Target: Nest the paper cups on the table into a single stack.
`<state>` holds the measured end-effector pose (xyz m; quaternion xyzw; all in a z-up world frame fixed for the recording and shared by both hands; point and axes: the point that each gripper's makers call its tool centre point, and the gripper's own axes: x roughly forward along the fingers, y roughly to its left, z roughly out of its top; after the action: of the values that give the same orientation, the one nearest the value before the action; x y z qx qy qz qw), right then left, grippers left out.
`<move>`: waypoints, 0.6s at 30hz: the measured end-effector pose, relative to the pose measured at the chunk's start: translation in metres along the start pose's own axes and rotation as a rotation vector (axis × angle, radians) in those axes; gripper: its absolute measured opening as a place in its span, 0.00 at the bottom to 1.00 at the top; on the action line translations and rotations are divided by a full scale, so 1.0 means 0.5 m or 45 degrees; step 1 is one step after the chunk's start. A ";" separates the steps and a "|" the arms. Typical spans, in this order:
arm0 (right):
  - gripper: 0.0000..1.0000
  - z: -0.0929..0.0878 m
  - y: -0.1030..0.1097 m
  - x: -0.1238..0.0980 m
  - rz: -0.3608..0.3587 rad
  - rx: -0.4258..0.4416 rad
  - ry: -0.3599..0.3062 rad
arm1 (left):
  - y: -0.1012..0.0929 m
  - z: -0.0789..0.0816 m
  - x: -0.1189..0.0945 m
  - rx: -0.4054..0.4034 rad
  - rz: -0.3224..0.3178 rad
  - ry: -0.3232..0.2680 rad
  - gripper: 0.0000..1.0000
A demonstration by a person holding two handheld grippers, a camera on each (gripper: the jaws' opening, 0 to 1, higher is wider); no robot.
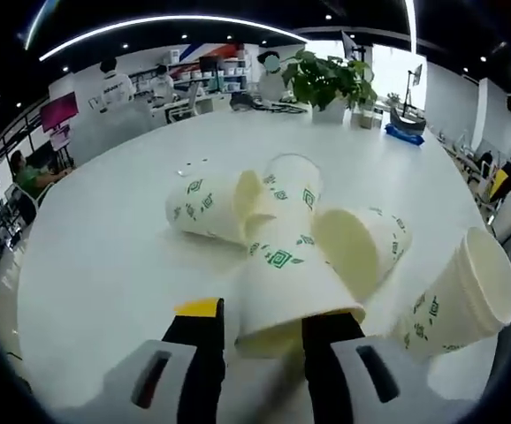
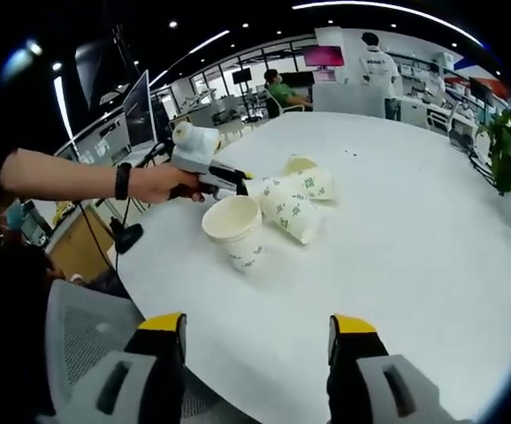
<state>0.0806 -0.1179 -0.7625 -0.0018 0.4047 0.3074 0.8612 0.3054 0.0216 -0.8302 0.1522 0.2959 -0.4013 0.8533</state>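
The left gripper [image 1: 263,340] clamps the rim end of a lying paper cup [image 1: 286,287], base aimed at the cluster of fallen cups [image 1: 224,208] — a hold suited to sliding it into a neighbour. An upright cup [image 2: 236,230] stands just beside them. The right gripper [image 2: 257,349] hangs wide apart, holding nothing, over the round white table [image 2: 415,256] — ample bare room, though its near edge is close.

No words, brand names or numbers can be read anywhere. The paper cups [image 1: 284,265] on the desk [image 1: 114,247] carry only small green diamond-shaped motifs, not lettering. Two people in white tops at the far side of the room have dark markings on their backs [image 2: 381,62], too small and blurred to make out.
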 end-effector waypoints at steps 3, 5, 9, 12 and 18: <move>0.64 0.004 0.000 -0.004 0.004 0.003 0.005 | 0.003 -0.007 0.003 -0.006 0.000 0.012 0.13; 0.64 0.005 -0.001 -0.001 0.006 0.003 0.004 | 0.005 -0.012 0.003 -0.012 0.004 0.016 0.06; 0.64 0.008 -0.002 0.004 0.010 0.001 0.005 | 0.008 -0.014 -0.002 -0.016 0.010 0.021 0.02; 0.63 0.009 0.005 0.008 0.014 -0.004 0.005 | 0.012 -0.016 -0.007 -0.020 0.019 0.024 0.01; 0.63 0.009 0.002 0.015 0.020 -0.016 0.006 | 0.019 -0.020 -0.028 -0.037 0.026 0.028 0.00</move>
<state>0.0870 -0.1119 -0.7644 -0.0047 0.4047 0.3167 0.8578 0.3019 0.0408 -0.8292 0.1472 0.3094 -0.3864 0.8563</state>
